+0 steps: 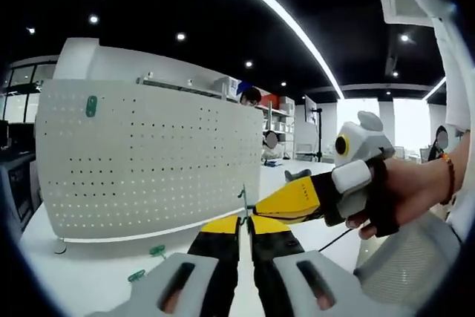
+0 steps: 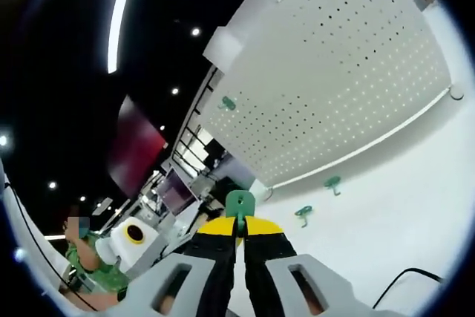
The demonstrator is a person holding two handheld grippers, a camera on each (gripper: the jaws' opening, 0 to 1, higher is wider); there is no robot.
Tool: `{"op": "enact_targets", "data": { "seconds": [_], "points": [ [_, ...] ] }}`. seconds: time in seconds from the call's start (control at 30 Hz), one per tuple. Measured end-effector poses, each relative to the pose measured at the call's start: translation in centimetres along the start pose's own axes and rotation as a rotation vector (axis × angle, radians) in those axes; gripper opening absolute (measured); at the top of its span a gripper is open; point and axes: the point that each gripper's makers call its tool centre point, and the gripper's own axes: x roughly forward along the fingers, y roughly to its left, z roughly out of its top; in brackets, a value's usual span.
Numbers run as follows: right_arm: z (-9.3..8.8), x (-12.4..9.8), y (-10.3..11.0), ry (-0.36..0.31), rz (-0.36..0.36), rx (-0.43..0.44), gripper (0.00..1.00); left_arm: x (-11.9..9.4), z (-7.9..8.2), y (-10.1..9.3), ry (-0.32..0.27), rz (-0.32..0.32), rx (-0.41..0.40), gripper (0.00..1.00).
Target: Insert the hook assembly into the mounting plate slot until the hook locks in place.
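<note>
Looks like an open-plan office or lab space: black ceiling with spot lights and a long light strip [image 1: 274, 5], white table [image 1: 89, 280], shelving [image 1: 278, 120] stacked with boxes at the back, big windows [image 1: 404, 120], and monitors [image 2: 178, 191] on desks.

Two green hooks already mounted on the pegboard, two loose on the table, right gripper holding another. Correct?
Not quite: one green hook is mounted on the pegboard, as the left gripper view shows. Two loose hooks lie on the table, and the right gripper holds another hook.
</note>
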Motion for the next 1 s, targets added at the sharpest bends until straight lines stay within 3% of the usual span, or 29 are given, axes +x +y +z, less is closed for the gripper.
{"op": "enact_targets", "data": {
  "seconds": [0.43,0.73,1.0],
  "points": [
    [0.9,0.2,0.5,-0.014,-0.044,-0.161,0.01,-2.0,0.8,0.8,-0.005,0.055,-0.017,0.14],
    [0.9,1.3,1.4,-0.028,-0.059,-0.196,0.01,-4.4,1.2,1.5,0.012,0.073,0.014,0.17],
    [1.3,2.6,2.3,-0.040,-0.090,-0.289,0.01,-6.7,1.4,2.8,0.020,0.085,0.015,0.23]
  ]
}}
